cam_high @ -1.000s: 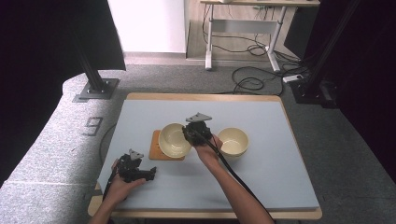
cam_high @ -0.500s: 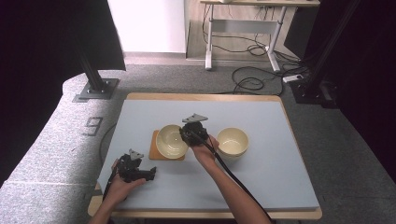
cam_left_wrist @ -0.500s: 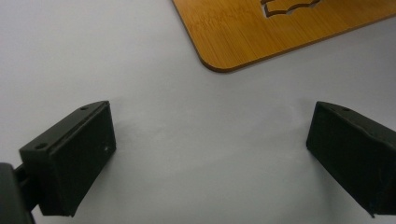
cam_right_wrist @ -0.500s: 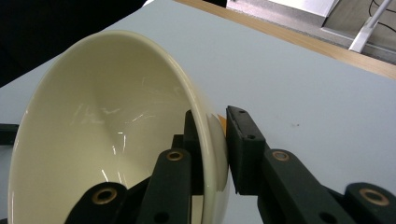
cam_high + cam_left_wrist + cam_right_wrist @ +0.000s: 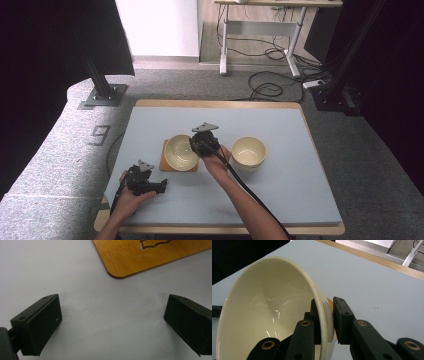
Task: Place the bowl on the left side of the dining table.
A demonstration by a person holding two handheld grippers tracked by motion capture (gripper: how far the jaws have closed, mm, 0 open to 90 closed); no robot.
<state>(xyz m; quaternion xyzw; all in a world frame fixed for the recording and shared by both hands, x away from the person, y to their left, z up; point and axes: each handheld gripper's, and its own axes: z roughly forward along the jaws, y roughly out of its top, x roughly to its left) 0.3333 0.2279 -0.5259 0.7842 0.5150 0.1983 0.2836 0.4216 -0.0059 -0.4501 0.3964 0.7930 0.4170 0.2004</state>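
Here the right gripper is pinching the rim of a cream bowl, one jaw inside the wall and one outside, as the right gripper view shows with the bowl tilting toward the camera. In the high view that bowl is sitting over a wooden coaster near the middle of the blue-grey table, and the grip is landing on the rim at about three o'clock. A second cream bowl is standing just beside the hand, at three o'clock from the first.

The left gripper is resting low on the table at about seven o'clock from the coaster, its jaws spread wide and holding nothing; its own view is showing bare table between them and a corner of the coaster ahead.

The risk, as I judge it, is lying in that thin rim hold: glazed ware is slippery, and a one-sided pinch is letting the bowl's weight swing it round the jaws. A quick lift could be tipping it out or knocking the neighbouring bowl.
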